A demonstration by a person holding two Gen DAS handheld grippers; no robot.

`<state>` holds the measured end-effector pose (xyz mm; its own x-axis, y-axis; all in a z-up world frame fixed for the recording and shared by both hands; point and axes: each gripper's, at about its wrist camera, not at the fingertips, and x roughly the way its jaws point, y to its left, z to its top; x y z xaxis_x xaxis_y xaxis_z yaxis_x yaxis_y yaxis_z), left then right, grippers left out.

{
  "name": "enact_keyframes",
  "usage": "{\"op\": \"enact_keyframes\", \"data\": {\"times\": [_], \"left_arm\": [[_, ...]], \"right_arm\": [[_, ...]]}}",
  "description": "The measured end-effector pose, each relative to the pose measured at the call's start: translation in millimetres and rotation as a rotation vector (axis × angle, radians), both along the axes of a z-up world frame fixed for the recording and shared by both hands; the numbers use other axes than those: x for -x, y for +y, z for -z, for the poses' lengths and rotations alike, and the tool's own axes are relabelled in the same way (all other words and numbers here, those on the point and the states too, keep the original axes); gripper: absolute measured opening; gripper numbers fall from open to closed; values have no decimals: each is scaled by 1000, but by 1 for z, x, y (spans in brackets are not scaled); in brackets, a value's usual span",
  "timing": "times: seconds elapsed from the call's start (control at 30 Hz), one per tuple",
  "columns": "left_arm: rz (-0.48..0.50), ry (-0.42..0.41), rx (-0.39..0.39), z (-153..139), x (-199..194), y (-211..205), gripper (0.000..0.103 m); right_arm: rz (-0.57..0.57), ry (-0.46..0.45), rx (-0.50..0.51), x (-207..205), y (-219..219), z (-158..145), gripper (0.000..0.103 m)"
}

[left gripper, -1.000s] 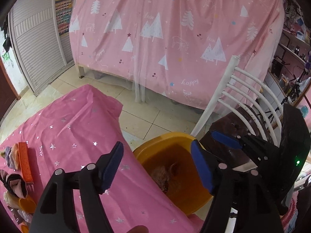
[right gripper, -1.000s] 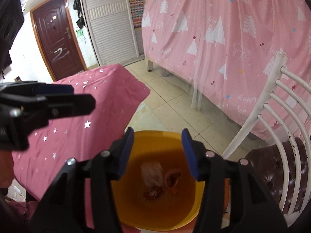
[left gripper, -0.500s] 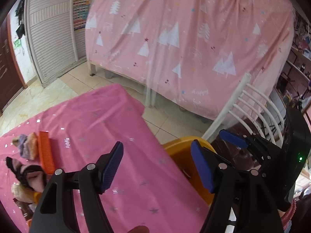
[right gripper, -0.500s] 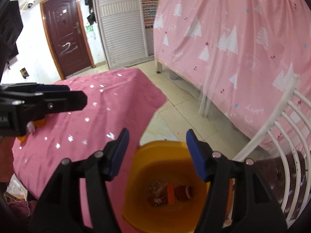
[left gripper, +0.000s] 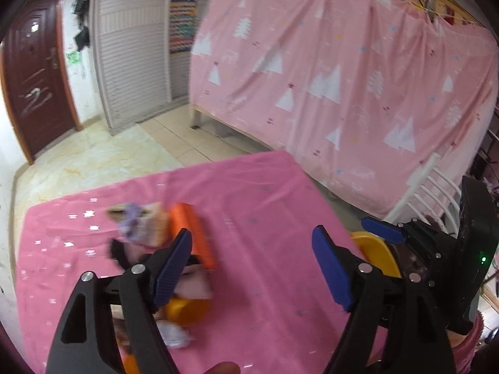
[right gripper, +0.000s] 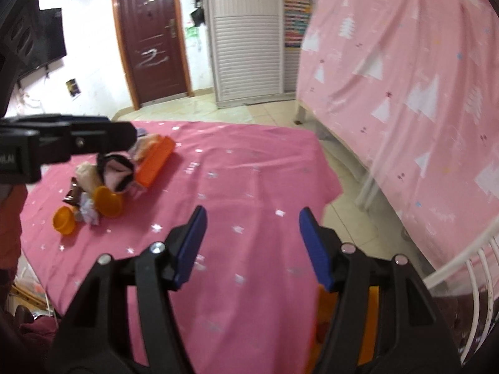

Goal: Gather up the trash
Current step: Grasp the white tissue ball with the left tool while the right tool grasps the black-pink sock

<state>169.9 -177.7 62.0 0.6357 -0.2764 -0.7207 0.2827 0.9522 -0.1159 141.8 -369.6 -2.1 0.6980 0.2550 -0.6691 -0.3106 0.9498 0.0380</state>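
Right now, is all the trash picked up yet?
Not yet. Done: I can't tell, because the yellow bin shows only its rim. In hand: nothing. The left tongs are opening with nothing between them, and the right tongs are open and empty. Left: the whole pile on the pink tablecloth, including orange caps and crumpled paper.

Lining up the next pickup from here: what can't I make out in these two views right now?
- Yellow bin: contents hidden in both views; the right gripper covers it in the right wrist view.
- Trash pile: motion-blurred in the left wrist view, partly behind a finger of the left gripper.
- Dark wrapper: too small to identify.
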Motion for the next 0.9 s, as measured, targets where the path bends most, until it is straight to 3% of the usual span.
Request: {"op": "enact_keyframes", "data": {"times": [0.2, 0.3, 0.43, 0.67, 0.9], "left_arm": [[-87, -15, -27, -5, 3, 57, 79], [-119, -2, -37, -2, 1, 79, 80], [-148, 31, -38, 10, 0, 103, 80], [-159, 78, -31, 33, -3, 125, 80], [-166, 102, -16, 51, -5, 132, 80]], "right_arm": [[-59, 4, 16, -7, 42, -3, 59], [-87, -6, 25, -10, 61, -9, 68], [-135, -20, 41, -14, 87, -15, 69], [-182, -16, 96, -25, 122, -17, 69], [-175, 4, 121, -34, 130, -12, 69]]}}
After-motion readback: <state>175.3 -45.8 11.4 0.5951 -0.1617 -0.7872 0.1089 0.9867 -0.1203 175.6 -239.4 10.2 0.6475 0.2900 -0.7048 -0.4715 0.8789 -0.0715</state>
